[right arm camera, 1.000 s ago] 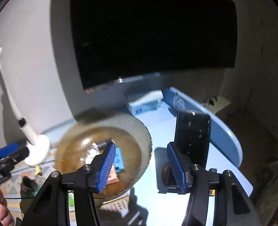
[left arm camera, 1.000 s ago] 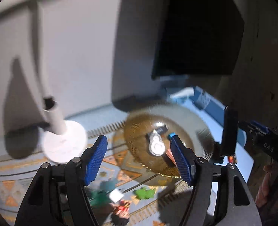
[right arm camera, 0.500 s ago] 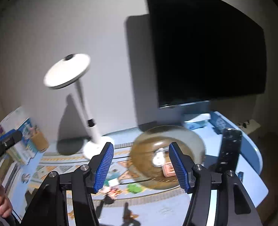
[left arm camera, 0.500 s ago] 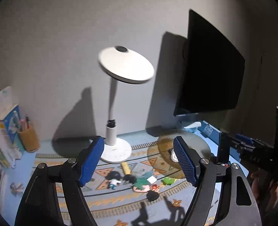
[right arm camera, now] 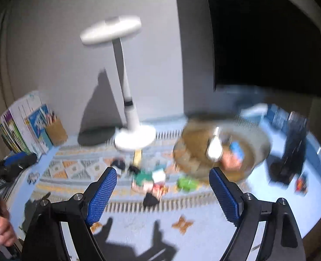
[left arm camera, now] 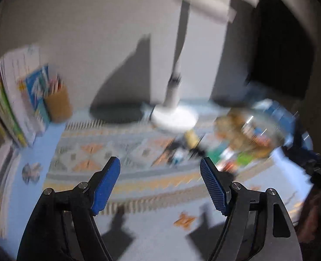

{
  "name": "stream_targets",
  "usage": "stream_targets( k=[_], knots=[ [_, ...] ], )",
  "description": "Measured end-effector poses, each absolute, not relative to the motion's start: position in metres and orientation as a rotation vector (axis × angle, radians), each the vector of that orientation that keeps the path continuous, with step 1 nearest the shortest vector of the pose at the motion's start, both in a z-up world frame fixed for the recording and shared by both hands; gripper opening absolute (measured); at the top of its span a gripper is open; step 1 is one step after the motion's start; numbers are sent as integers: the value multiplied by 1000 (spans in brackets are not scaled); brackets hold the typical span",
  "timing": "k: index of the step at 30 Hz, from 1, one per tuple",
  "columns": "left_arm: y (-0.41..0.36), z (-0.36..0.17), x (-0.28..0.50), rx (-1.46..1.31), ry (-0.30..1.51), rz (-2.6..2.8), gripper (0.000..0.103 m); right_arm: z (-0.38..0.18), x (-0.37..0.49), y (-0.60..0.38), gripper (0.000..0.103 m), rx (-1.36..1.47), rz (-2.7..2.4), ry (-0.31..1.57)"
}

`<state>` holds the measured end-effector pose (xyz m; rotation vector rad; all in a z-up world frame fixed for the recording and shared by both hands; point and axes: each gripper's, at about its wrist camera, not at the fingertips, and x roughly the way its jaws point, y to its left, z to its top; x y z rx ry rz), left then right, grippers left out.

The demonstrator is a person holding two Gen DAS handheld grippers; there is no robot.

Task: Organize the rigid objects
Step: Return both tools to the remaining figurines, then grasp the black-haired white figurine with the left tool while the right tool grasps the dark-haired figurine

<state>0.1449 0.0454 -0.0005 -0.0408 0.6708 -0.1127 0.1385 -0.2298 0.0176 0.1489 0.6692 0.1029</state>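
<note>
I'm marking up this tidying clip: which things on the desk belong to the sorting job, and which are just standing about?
Part of the job:
- amber glass bowl, already holding some pieces
- small toys loose on the patterned mat

Just there:
- white desk lamp
- dark monitor
- books
- pencil cup
- black phone on its stand

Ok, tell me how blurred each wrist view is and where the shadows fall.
Left wrist view: heavy motion smear; white lamp and brown bowl are streaks, only the left gripper sharp. Right wrist view: milder blur, lamp legible; right gripper, jaws opening and empty, casts hard shadows on the blue desk.
</note>
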Motion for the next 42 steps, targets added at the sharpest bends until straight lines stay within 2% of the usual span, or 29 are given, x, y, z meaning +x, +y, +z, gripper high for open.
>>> stream_targets(
  k=[6,20,28,42],
  knots=[
    [43,-68,174,-67,814,-144,75,-44,163,-239,86,219,82,826],
    [34,-110,195,-72,890,-193,75,-97,189,-242,86,268,79,927],
    [34,-95,214,-104,948,-294,75,-98,199,-226,86,223,100,954],
    [-6,-95,316,-12,990,-328,74,-102,235,-197,86,111,97,984]
  ],
)
